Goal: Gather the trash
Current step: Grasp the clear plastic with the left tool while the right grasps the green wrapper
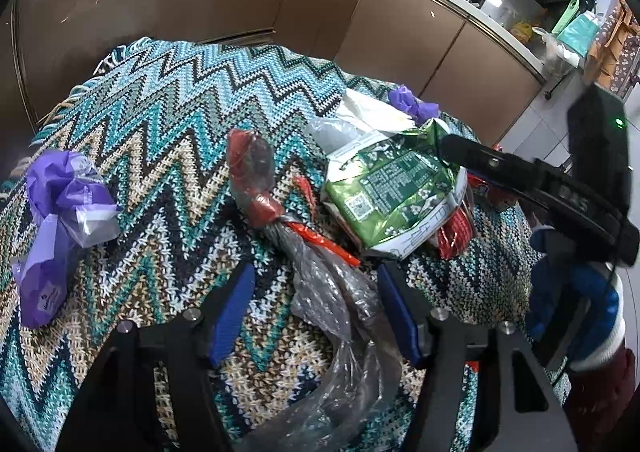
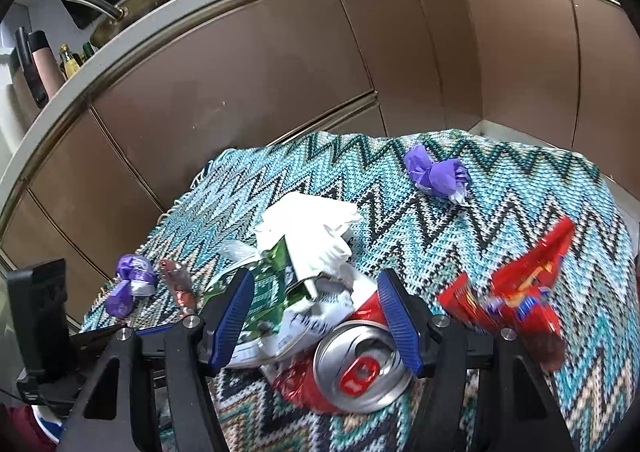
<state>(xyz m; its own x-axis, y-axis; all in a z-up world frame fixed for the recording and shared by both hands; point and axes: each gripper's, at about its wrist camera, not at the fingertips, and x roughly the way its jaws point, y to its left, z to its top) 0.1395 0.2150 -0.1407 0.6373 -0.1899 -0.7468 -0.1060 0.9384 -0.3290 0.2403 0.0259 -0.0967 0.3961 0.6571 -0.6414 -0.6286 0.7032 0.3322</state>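
Between my two grippers, on the zigzag-knit teal blanket (image 1: 168, 107) over the counter, sits the trash pile. Biggest first: crumpled green foil snack bag (image 1: 384, 187), 1, mid-pile, w/ white crumpled paper (image 2: 308, 228), 1, behind it. Red chip wrapper (image 2: 520, 292), 1, off to the right side, apart from the pile. Crushed red soda can (image 2: 356, 364), 1, lid end facing my right gripper (image 2: 316, 318), lying directly between its blue pads and a bit below; jaws partly apart, nothing pinched as far as I can tell. Right hand is the nearer one for the can; its long axis runs roughly along my pointing line, so a side squeeze looks feasible, I'd judge.

Left gripper (image 1: 316, 312): jaws about half open, straddling a clear crinkled plastic bag w/ red wrapper twisted inside (image 1: 280, 223). Long axis runs away from me, up-left; the tail end lies between the pads but they don't touch it. 1 of these.

Smallest: purple crumpled wrappers, 2 — one near left (image 1: 60, 219), one far right (image 2: 436, 173), both well apart from either gripper.
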